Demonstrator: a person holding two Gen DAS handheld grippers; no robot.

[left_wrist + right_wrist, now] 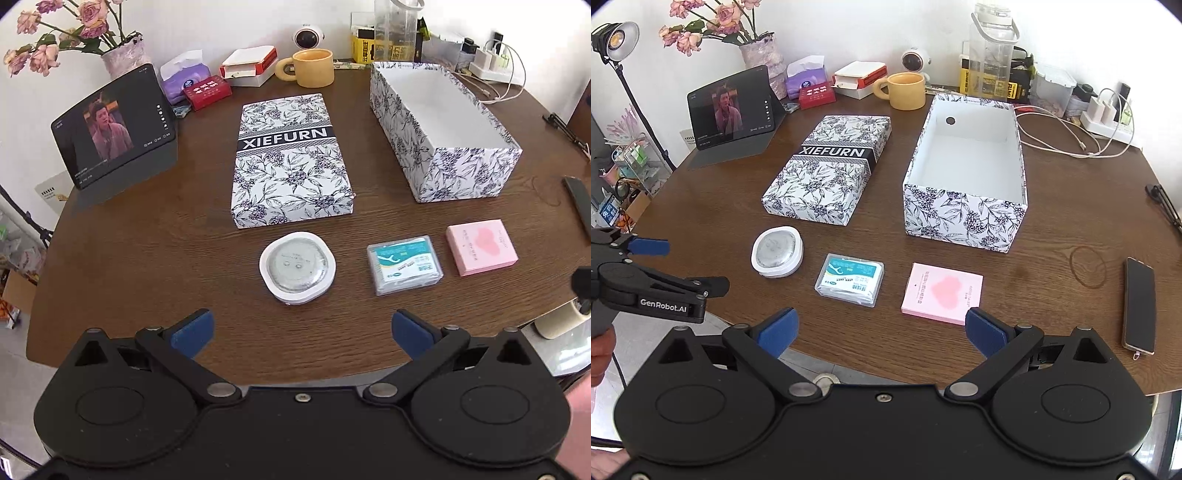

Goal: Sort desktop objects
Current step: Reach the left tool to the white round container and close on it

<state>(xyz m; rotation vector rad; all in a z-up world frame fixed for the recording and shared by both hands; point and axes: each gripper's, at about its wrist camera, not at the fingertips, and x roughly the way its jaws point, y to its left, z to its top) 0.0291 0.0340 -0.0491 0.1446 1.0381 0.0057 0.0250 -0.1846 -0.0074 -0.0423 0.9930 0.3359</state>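
Three small items lie in a row near the table's front edge: a round white case [297, 267] [777, 252], a clear floss-pick box [405, 264] [849, 279] and a pink box [481, 246] [942, 293]. Behind them stands an open floral box [443, 129] [964, 218], white and bare inside, with its floral lid [291, 162] [827, 170] flat to its left. My left gripper [302, 334] [690, 264] is open, just short of the white case. My right gripper [881, 330] is open too, hovering before the floss box and pink box. Neither holds anything.
At the back stand a tablet [114, 127], a flower vase [127, 55], a tissue pack [184, 75], a red box [207, 91], a yellow mug [310, 68], a clear bottle [991, 48] and chargers with cables [1104, 122]. A phone [1139, 304] lies at the right.
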